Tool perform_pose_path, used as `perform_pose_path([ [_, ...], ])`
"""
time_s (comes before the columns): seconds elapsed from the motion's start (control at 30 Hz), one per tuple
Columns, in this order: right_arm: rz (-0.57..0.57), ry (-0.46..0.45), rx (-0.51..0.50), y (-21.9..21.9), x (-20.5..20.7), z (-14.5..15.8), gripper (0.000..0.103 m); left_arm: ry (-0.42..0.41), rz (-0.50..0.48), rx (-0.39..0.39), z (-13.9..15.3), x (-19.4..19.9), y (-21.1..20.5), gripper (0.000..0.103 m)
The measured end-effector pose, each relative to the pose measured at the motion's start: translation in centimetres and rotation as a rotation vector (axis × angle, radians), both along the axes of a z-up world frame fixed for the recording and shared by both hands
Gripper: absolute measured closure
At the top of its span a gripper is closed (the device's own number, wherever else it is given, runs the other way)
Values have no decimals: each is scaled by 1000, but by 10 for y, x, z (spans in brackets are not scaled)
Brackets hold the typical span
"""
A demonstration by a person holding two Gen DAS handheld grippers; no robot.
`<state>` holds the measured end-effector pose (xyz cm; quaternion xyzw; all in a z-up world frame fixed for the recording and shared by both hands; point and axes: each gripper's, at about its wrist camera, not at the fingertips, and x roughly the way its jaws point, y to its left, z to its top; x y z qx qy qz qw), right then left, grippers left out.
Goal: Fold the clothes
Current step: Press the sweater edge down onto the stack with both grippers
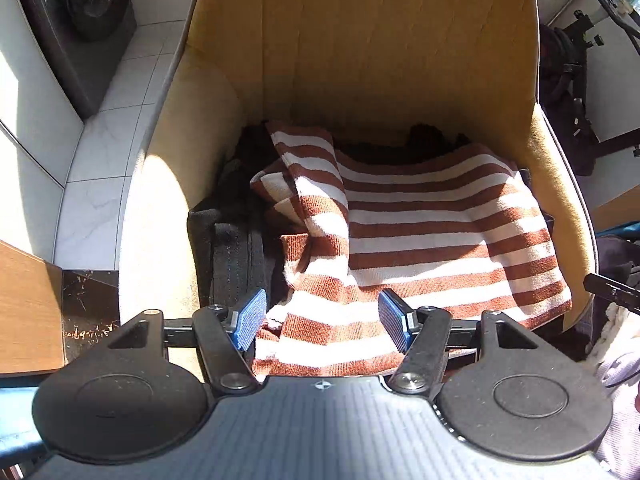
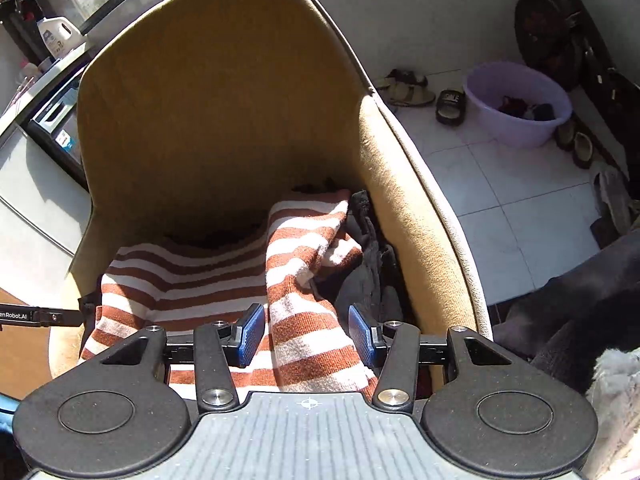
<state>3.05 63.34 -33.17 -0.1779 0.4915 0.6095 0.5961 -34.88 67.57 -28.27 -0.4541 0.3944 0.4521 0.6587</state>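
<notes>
A brown-and-white striped knit garment [image 1: 420, 232] [image 2: 296, 280] lies crumpled on the seat of a tan upholstered chair [image 1: 360, 40] [image 2: 200, 120]. One striped fold runs toward the backrest. Dark clothes [image 1: 236, 232] [image 2: 364, 276] are bunched beside and under it. My left gripper [image 1: 323, 322] hovers open over the garment's near edge, its blue pads [image 1: 252, 320] spread apart and not pressing the cloth. My right gripper [image 2: 307, 336] is open too, with the striped fold lying between its blue pads [image 2: 364, 338] but not pinched.
A washing machine [image 1: 92, 0] and white tiled floor [image 1: 100, 152] lie left of the chair, with a wooden surface [image 1: 24, 308] nearer. On the right stand a purple basin [image 2: 516, 104] with clothes, sandals [image 2: 408, 88], a black slipper [image 2: 450, 106] and dark bags [image 2: 548, 28].
</notes>
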Motion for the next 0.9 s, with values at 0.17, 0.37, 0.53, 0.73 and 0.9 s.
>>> perform_pose_path([
  [0.17,-65,85,-89,-44,-21,-33,59,-39,77,-132,-31,-20,-35,39],
  [0.37,-129,139,-148,-44,-34,-68,59,5,117,-166,-67,-17,-27,39],
  [0.53,-240,159,-133,-31,-24,-75,59,5,178,-182,-81,-18,-13,39],
  [0.73,-280,165,-112,-20,-20,-68,96,36,156,-93,-72,-16,-24,91],
  [0.9,-209,103,-80,-28,-36,-34,98,65,134,-41,-52,-14,-38,92],
])
